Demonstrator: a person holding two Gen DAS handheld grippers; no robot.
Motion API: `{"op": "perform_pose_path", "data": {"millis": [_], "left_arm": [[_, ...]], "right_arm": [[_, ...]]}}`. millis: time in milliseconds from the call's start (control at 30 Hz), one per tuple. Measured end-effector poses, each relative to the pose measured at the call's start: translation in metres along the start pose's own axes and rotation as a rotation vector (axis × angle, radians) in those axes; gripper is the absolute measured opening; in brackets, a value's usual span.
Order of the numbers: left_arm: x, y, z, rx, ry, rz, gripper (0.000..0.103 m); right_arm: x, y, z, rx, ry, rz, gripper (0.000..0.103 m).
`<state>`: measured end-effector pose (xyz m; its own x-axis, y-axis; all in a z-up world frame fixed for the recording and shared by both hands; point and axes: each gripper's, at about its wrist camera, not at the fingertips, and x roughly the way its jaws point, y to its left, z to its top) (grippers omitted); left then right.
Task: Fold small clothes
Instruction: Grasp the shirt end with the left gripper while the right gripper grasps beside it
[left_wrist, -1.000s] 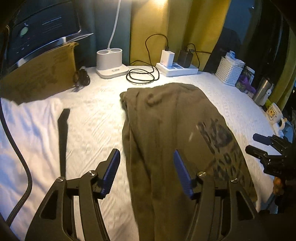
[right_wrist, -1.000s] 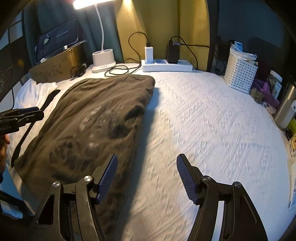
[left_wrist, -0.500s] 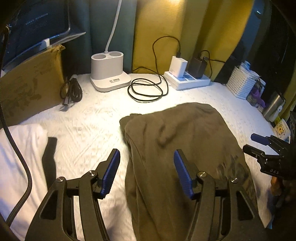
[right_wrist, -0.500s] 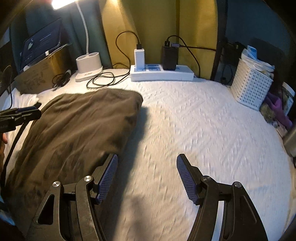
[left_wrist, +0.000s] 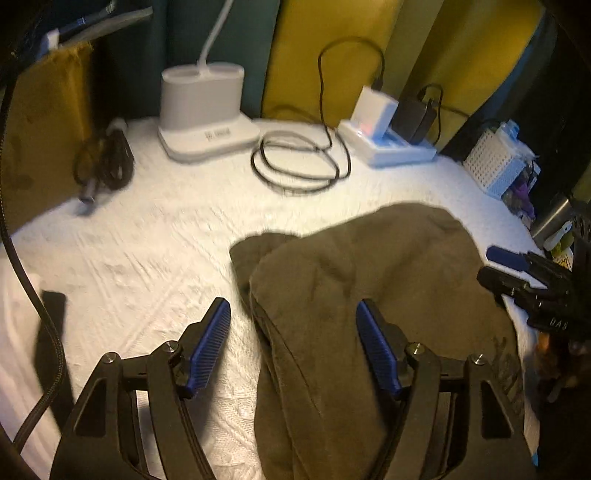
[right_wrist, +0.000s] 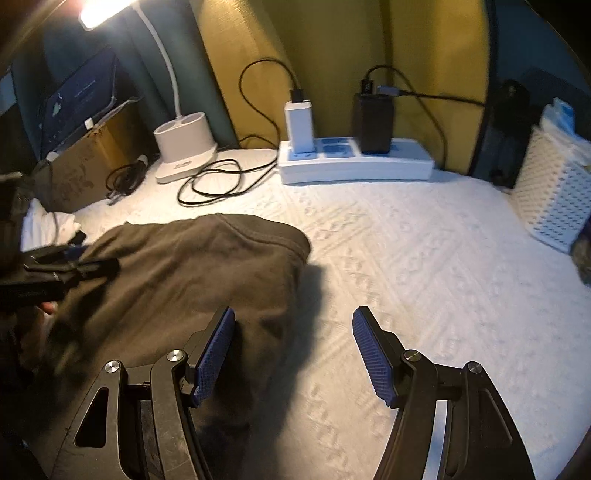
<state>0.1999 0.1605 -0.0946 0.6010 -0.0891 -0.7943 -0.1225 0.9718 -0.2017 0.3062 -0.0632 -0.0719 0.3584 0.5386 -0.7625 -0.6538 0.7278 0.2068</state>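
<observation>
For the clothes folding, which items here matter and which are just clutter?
Job:
olive-brown fabric garment
left gripper, jaws opening, garment's edge between them
right gripper, open

Lying about:
white lamp base
white power strip
coiled black cable
white perforated basket

A: How is my left hand-held gripper (left_wrist: 291, 341) standing?

B: I see it tipped steeply downward, blue pads (left_wrist: 208, 345) apart and the jaws opening, with nothing pinched between them.

A: And my right hand-held gripper (right_wrist: 293, 354)?

B: Tipped down about the same, its jaws wide, nothing pressed between its pads (right_wrist: 371, 356). Each one shows at the edge of the other's view, so I hold them side by side.
</observation>
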Motion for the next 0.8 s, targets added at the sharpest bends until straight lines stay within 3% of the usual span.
{"op": "perform_pose_path", "data": {"millis": [200,400,500,600,633,700,733,800], "left_arm": [[0.005,-0.018,0.000,0.098,0.007,-0.020,0.072],[0.013,-0.037,0.001,0.188,0.010,-0.020,0.071],[0.013,-0.038,0.002,0.188,0.003,-0.026,0.063],[0.013,-0.041,0.002,0.189,-0.008,-0.032,0.052],[0.013,-0.042,0.001,0.192,-0.010,-0.039,0.044],[0.013,-0.047,-0.001,0.197,-0.020,-0.042,0.038],[0.013,-0.049,-0.002,0.203,-0.022,-0.042,0.030],[0.011,-0.051,-0.002,0.207,-0.026,-0.045,0.025]], "right_arm": [[0.023,0.002,0.002,0.013,0.032,0.062,0.068],[0.028,0.012,0.007,-0.031,-0.004,0.084,0.068],[0.031,0.016,0.011,-0.035,-0.004,0.130,0.068],[0.035,0.024,0.013,-0.054,0.000,0.133,0.055],[0.035,0.027,0.013,-0.063,0.001,0.137,0.046],[0.036,0.033,0.013,-0.090,0.002,0.138,0.038],[0.035,0.035,0.013,-0.102,0.000,0.138,0.032],[0.033,0.041,0.012,-0.127,-0.008,0.115,0.028]]}}
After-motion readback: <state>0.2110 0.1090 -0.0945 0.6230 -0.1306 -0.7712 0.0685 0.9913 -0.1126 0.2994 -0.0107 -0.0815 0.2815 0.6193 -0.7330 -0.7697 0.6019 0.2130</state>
